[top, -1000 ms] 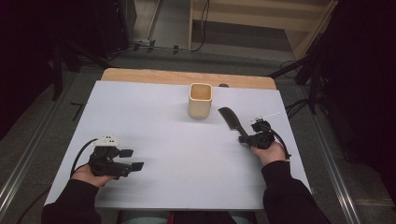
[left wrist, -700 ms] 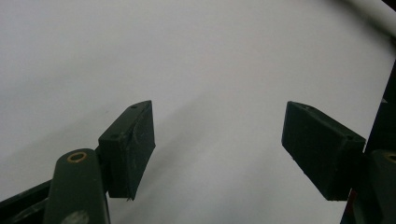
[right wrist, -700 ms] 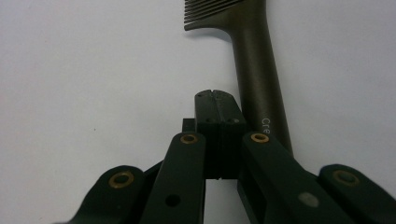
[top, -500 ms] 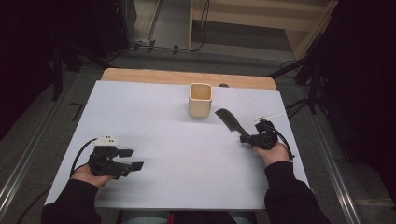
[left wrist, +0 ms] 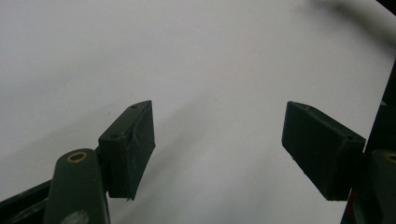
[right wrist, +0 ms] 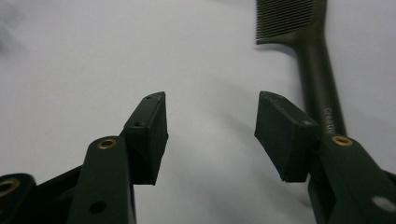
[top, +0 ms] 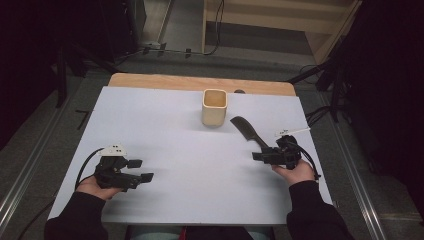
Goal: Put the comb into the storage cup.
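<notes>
1. The black comb (top: 246, 131) lies flat on the white table (top: 165, 125), a little right of the middle of the high view. Its wide toothed end points up and left, toward the cup. Its thin handle runs down and right.
2. In the right gripper view the comb (right wrist: 314, 70) sits at the upper right. You can see its fine teeth at the top, and small letters on the handle lower down.
3. The right gripper (top: 257, 156) is at the handle end of the comb, in the right part of the high view. Its jaws have just been opening, and now they stand apart. Nothing is between them but bare table.
4. In the right gripper view the right gripper (right wrist: 211, 135) shows a clear gap between its two black jaws. The comb handle passes behind the jaw on the right side of that picture, outside the gap.
5. The small tan cup (top: 215, 107) stands upright just up and left of the comb's toothed end, near the top middle of the table. It has a square mouth. The cup and comb are close, but I cannot tell if they touch.
6. The left gripper (top: 140, 170) is far away in the lower left of the high view, held in the person's hand. Its jaws are wide apart and hold nothing.
7. In the left gripper view the left gripper (left wrist: 218, 144) has just white table between its jaws.
8. A strip of brown wood (top: 150, 80) shows along the top edge of the table.
</notes>
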`<state>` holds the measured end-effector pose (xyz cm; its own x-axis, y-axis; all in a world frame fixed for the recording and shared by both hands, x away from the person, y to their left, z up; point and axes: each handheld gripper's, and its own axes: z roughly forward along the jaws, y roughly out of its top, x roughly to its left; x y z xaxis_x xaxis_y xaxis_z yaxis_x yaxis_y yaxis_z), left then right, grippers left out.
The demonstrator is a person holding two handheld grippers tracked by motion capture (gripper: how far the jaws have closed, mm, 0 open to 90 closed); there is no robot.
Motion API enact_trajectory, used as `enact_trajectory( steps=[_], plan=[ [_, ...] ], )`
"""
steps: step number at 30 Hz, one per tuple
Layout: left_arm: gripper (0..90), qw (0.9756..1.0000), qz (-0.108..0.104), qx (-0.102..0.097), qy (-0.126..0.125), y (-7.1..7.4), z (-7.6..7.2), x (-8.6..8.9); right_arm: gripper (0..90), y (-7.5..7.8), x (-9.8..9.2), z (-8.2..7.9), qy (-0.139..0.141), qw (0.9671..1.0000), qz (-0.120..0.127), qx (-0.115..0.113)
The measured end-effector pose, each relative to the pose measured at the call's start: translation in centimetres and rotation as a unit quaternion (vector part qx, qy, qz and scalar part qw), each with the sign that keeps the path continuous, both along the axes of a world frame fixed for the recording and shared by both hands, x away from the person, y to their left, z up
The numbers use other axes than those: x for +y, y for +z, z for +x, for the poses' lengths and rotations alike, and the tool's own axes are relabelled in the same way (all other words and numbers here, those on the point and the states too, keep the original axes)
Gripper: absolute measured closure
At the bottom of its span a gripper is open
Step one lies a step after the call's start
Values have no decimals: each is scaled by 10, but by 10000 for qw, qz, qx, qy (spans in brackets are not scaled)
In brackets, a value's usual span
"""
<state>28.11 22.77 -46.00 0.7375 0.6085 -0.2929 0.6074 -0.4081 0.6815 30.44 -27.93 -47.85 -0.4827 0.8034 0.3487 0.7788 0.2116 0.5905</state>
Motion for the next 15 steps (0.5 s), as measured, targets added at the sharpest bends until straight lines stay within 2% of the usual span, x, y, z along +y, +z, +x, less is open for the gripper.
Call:
enact_trajectory(
  steps=[7,10,15],
  plan=[
    [264,10000,-7,12,2,0,0,0,359,6,2,-16,90,9997,157,-178],
    [264,10000,-1,11,-2,0,0,0,349,7,4,-22,131,9996,193,-152],
    [264,10000,-4,19,-12,0,1,0,313,9,8,-32,261,9994,124,-196]
  ],
)
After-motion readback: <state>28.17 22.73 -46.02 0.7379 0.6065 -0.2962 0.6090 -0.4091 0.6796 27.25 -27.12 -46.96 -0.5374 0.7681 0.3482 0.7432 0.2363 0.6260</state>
